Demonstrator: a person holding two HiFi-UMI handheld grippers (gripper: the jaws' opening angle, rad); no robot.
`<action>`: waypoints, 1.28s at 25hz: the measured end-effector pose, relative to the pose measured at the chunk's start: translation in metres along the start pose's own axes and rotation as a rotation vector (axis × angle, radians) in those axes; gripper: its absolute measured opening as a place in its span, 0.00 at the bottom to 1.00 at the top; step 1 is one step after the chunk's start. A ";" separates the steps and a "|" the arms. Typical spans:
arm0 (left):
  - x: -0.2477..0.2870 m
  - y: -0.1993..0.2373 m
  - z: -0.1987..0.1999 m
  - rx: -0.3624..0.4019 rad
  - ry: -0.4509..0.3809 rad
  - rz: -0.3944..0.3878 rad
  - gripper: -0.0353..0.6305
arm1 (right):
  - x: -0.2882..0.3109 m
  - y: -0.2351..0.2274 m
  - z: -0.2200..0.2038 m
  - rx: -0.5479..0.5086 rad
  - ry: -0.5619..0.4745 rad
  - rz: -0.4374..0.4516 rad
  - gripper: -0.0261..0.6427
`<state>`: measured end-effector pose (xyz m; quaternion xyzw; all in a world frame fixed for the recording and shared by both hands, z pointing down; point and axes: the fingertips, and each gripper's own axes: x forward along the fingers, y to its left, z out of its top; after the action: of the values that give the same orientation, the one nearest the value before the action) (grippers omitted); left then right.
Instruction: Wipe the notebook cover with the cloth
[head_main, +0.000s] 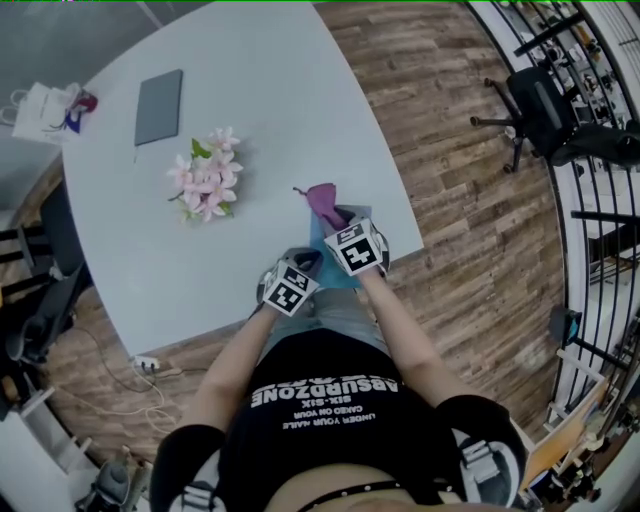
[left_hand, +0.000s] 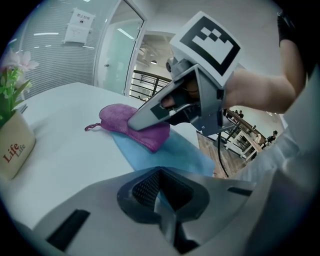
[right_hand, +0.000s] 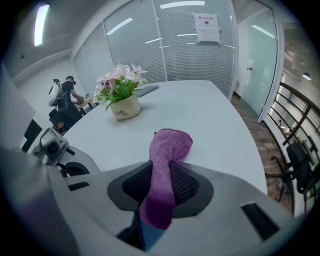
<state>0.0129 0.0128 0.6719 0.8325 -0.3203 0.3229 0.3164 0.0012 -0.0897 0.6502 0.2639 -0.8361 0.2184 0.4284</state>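
Note:
A blue notebook (head_main: 318, 238) lies at the table's near edge, with a purple cloth (head_main: 321, 199) on its far end. My right gripper (head_main: 338, 218) is shut on the cloth (right_hand: 167, 165), which runs out between the jaws and presses down on the blue cover (left_hand: 167, 152). In the left gripper view the right gripper (left_hand: 150, 116) lies on top of the cloth (left_hand: 131, 124). My left gripper (head_main: 305, 264) sits at the notebook's near left corner, and its jaws (left_hand: 160, 197) are closed with a sliver of the blue cover between them.
A potted pink flower (head_main: 205, 185) stands mid-table, left of the cloth. A flat grey book or tablet (head_main: 158, 105) lies at the far left. The white table (head_main: 270, 90) ends just past my right gripper. An office chair (head_main: 540, 110) and railing stand to the right.

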 end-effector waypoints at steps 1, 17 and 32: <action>0.000 0.000 0.000 0.001 -0.003 0.003 0.08 | 0.001 0.003 0.001 -0.004 -0.002 0.013 0.20; 0.000 0.001 -0.002 -0.015 -0.015 0.008 0.08 | 0.002 0.029 -0.003 -0.044 -0.030 0.147 0.20; -0.001 0.001 -0.001 -0.016 -0.052 0.016 0.08 | -0.004 0.048 -0.022 -0.084 -0.003 0.192 0.20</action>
<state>0.0115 0.0132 0.6721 0.8354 -0.3374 0.3011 0.3123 -0.0143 -0.0389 0.6521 0.1645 -0.8666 0.2229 0.4150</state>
